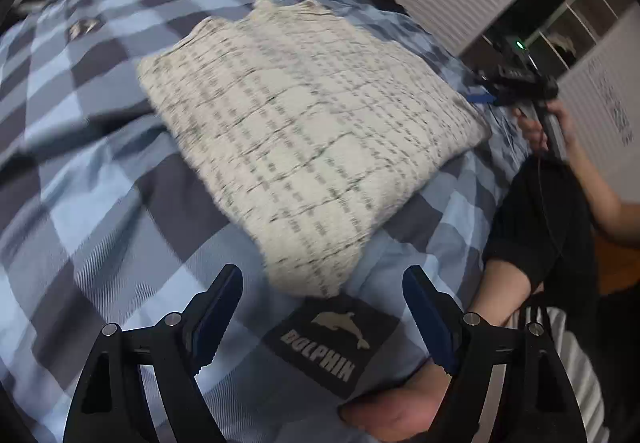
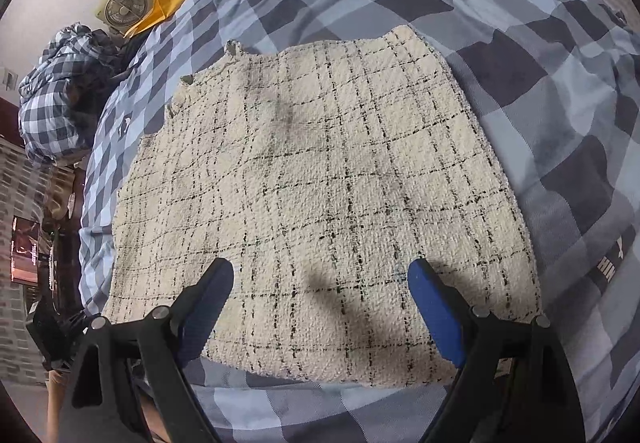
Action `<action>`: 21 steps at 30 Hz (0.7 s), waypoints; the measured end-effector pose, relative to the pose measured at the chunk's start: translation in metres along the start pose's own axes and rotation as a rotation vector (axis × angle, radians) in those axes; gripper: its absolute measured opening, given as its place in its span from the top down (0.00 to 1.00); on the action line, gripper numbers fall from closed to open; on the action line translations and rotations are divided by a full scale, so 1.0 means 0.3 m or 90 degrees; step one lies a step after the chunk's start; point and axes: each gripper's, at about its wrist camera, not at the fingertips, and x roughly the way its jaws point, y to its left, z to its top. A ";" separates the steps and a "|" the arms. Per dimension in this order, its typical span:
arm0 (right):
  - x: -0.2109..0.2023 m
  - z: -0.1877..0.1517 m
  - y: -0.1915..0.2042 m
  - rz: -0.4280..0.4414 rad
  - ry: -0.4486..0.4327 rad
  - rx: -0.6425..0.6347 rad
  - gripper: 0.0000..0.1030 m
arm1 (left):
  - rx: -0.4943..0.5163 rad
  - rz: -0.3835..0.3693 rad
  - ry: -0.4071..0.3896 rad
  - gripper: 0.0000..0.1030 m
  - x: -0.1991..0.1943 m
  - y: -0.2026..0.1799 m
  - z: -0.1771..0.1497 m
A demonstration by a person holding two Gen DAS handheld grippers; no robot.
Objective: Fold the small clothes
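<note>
A cream garment with a dark check pattern (image 2: 320, 203) lies flat on the blue checked bedspread (image 2: 540, 103). In the left wrist view it (image 1: 312, 139) lies ahead, its near corner just beyond the fingertips. My left gripper (image 1: 324, 283) is open and empty, hovering over the bedspread. My right gripper (image 2: 322, 271) is open and empty, just above the garment's near edge. The right gripper also shows in the left wrist view (image 1: 516, 89), at the garment's right side, held by a hand.
A dark label reading DOLPHIN (image 1: 332, 343) is on the bedspread below the left gripper. The person's knee and leg (image 1: 540, 227) are at the bed's right edge. A yellow cloth (image 2: 164, 11) and a small fan (image 2: 124, 7) lie at the far end. A checked pillow (image 2: 60, 95) is at the left.
</note>
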 end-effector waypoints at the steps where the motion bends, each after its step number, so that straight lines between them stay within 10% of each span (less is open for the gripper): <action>1: 0.001 -0.001 0.001 0.001 0.001 0.000 0.16 | 0.011 -0.006 0.006 0.21 0.013 -0.009 0.013; 9: 0.016 -0.008 0.010 -0.007 0.015 -0.011 0.16 | -0.033 0.022 0.094 0.22 0.163 0.085 0.021; 15: 0.023 -0.007 0.012 -0.012 0.021 -0.014 0.16 | -0.042 -0.078 -0.018 0.23 0.070 0.055 0.044; 21: 0.028 -0.008 0.018 -0.018 0.025 -0.021 0.16 | -0.109 -0.062 -0.028 0.61 0.103 0.081 0.087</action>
